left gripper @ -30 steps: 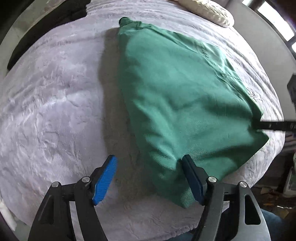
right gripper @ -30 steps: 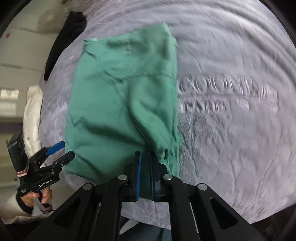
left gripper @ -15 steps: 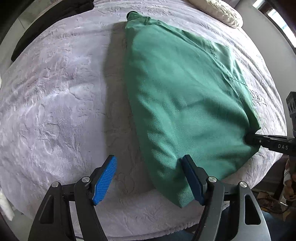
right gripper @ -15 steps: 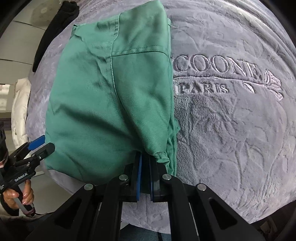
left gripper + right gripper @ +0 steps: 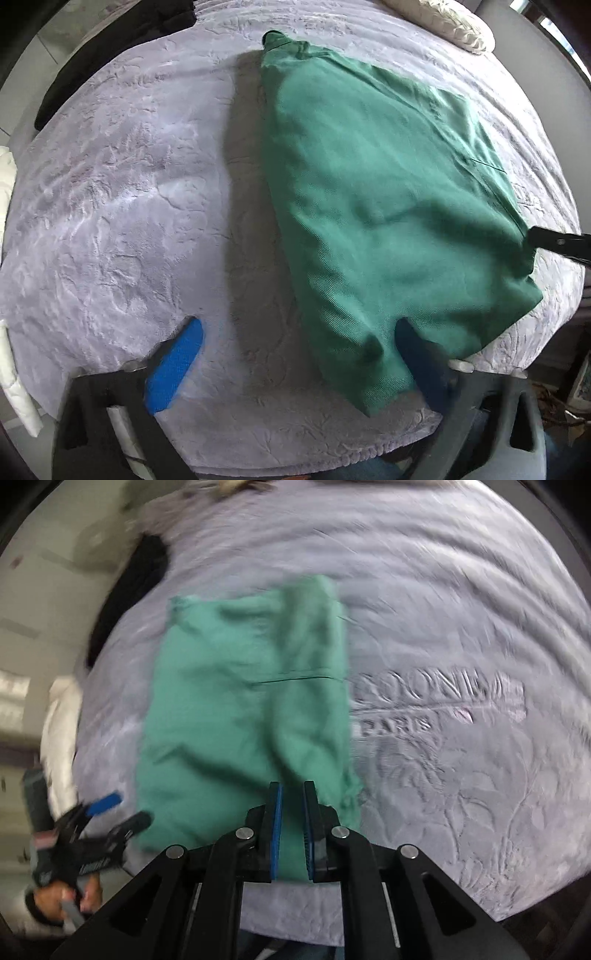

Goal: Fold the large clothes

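A folded green garment [image 5: 388, 206] lies on a grey plush blanket [image 5: 122, 206]; it also shows in the right wrist view [image 5: 236, 716]. My left gripper [image 5: 295, 347] is open wide over the garment's near edge, its right pad against the cloth, holding nothing. My right gripper [image 5: 292, 797] has its jaws slightly parted just above the garment's near edge, with cloth showing in the narrow gap. Its tip shows in the left wrist view [image 5: 554, 242] at the garment's right edge. The left gripper also shows in the right wrist view [image 5: 122, 812].
The blanket [image 5: 461, 635] carries embossed lettering [image 5: 436, 701] right of the garment. A black garment [image 5: 103, 48] lies at the far left edge, a cream pillow [image 5: 450, 26] at the far right. White bedding [image 5: 59, 723] hangs at the side.
My right gripper's jaws have parted slightly from shut and it has pulled back; the garment has dropped flatter on the blanket. My left gripper stays open and shifts slightly.
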A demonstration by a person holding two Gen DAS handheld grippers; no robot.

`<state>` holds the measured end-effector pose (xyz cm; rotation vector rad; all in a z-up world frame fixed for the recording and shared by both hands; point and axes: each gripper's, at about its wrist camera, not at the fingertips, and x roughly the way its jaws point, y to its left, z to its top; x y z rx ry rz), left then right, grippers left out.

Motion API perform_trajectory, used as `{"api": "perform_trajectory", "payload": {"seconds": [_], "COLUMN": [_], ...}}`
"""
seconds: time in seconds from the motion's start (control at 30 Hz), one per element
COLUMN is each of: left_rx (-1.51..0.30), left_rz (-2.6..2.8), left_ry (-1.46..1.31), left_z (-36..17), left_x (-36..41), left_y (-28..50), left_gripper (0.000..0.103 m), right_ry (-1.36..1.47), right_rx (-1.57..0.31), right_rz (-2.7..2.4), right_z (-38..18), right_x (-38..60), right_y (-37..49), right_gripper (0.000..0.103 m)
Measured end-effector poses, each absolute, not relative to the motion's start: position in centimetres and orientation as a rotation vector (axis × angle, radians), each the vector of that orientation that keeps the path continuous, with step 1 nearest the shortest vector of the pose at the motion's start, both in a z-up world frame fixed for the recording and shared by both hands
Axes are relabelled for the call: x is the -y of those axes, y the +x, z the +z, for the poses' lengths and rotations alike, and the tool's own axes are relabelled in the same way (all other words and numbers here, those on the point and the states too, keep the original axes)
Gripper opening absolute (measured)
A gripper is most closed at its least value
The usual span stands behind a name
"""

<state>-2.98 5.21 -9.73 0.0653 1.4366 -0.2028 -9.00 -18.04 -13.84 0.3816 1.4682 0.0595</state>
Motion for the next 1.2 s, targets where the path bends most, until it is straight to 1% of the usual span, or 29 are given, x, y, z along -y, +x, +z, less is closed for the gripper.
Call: {"api": "perform_trajectory", "payload": {"seconds": [0.03,0.13,0.2,0.33,0.4,0.57,0.67,0.7,0.77,0.8,0.83,0.9,0.97,1.03,1.07,1.17,1.2], "left_rx": [-1.438,-1.449,-1.447,-1.440,-1.438,-1.447,-1.447,-1.446,-1.442,-1.438,-1.432,-1.423,-1.417,-1.406,-1.402,-1.383,-1.380], "left_rz": [-0.202,-0.195,-0.186,-0.168,-0.159,-0.144,-0.135,-0.133,-0.121,-0.116,-0.109,-0.104,-0.100,-0.092,-0.091,-0.090,-0.087], "left_ry": [0.066,0.074,0.084,0.092,0.097,0.108,0.111,0.110,0.106,0.106,0.101,0.086,0.076,0.064,0.056,0.037,0.035], "left_z": [-9.7,-9.8,-9.7,-9.5,-9.5,-9.5,-9.4,-9.3,-8.8,-8.6,-8.3,-7.5,-6.8,-6.0,-5.6,-4.5,-4.2], "left_x": [-5.2,-4.9,-5.0,-4.9,-4.9,-4.9,-5.0,-5.0,-4.9,-5.0,-5.0,-4.9,-4.6,-4.3,-4.2,-3.9,-3.8], "left_y": [-2.9,-2.6,-2.6,-2.7,-2.7,-2.5,-2.3,-2.2,-1.8,-1.4,-1.2,-0.6,-0.1,0.3,0.4,0.8,0.8], "left_gripper": [0.103,0.103,0.103,0.103,0.103,0.103,0.103,0.103,0.103,0.103,0.103,0.103,0.103,0.103,0.103,0.103,0.103], "right_ry": [0.400,0.437,0.425,0.405,0.419,0.386,0.387,0.381,0.376,0.376,0.371,0.349,0.332,0.318,0.311,0.289,0.280], "right_rx": [-1.491,-1.536,-1.544,-1.561,-1.563,-1.565,-1.566,-1.561,-1.550,-1.544,-1.537,-1.517,-1.510,-1.509,-1.507,-1.496,-1.493], "right_rz": [0.040,0.011,0.006,0.002,0.002,-0.005,-0.009,-0.016,-0.025,-0.028,-0.030,-0.024,-0.015,-0.011,-0.012,-0.027,-0.035], "right_z": [-14.9,-17.7,-18.4,-17.7,-17.0,-15.4,-14.8,-14.4,-13.9,-13.5,-13.1,-12.3,-11.7,-11.2,-10.9,-10.1,-9.9], "right_x": [18.6,19.5,19.4,19.0,19.1,18.6,18.3,18.2,18.1,17.9,17.8,17.2,16.5,15.8,15.5,15.1,14.9], "right_y": [-8.8,-8.3,-7.9,-7.6,-7.3,-6.9,-6.8,-6.8,-6.6,-6.3,-6.2,-5.8,-5.1,-4.5,-4.2,-3.9,-3.8], "right_gripper": [0.007,0.007,0.007,0.007,0.012,0.013,0.015,0.019,0.030,0.042,0.051,0.053,0.061,0.079,0.082,0.083,0.085]}}
